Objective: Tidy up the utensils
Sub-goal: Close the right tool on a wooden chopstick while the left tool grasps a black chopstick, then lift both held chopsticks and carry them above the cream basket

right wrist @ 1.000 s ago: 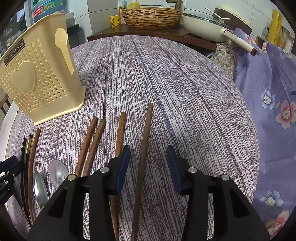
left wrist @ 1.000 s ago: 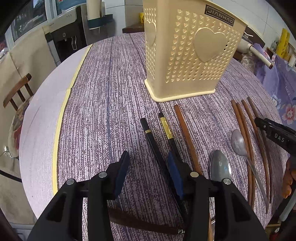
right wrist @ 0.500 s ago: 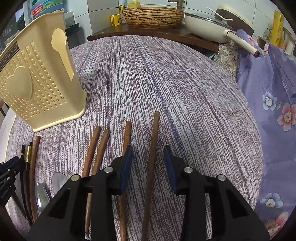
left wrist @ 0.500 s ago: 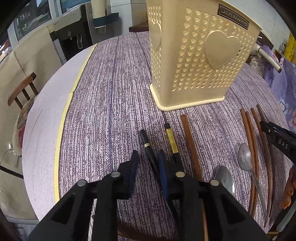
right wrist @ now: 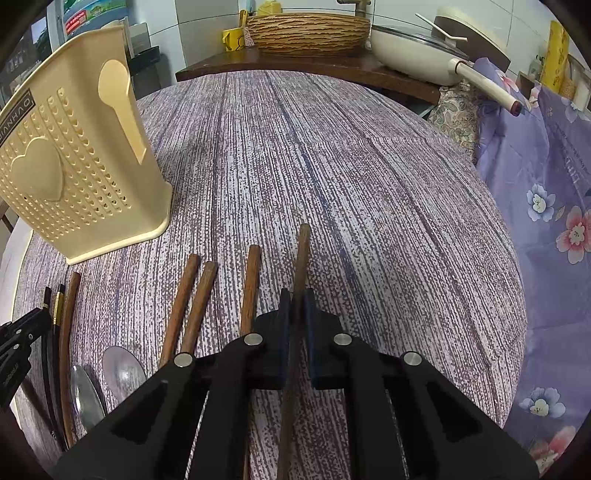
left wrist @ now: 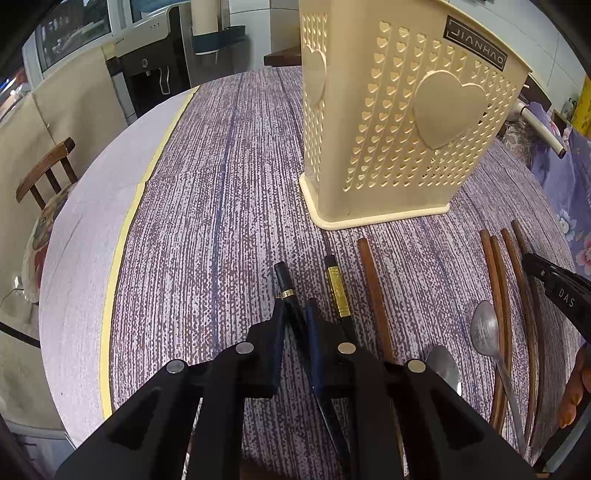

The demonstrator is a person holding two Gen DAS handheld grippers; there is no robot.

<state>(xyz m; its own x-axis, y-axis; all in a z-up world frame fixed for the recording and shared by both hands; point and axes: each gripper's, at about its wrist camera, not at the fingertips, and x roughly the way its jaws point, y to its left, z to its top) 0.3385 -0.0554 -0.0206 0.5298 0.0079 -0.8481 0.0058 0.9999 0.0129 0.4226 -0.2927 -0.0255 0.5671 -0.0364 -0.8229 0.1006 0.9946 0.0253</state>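
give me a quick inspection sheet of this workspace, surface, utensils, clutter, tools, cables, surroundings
surface: round table under a purple streaked cloth
job's things: cream utensil holder upright; two black chopsticks, one between the left fingers, the other just right of it; brown chopsticks lying side by side; two metal spoons among them
clutter: nothing seen on the table beyond the utensils
grippers: left tool closed on the black chopstick; right tool closed on the rightmost brown chopstick
cables: nothing seen
surroundings: wooden chair, water dispenser, woven basket, cream pan, floral fabric
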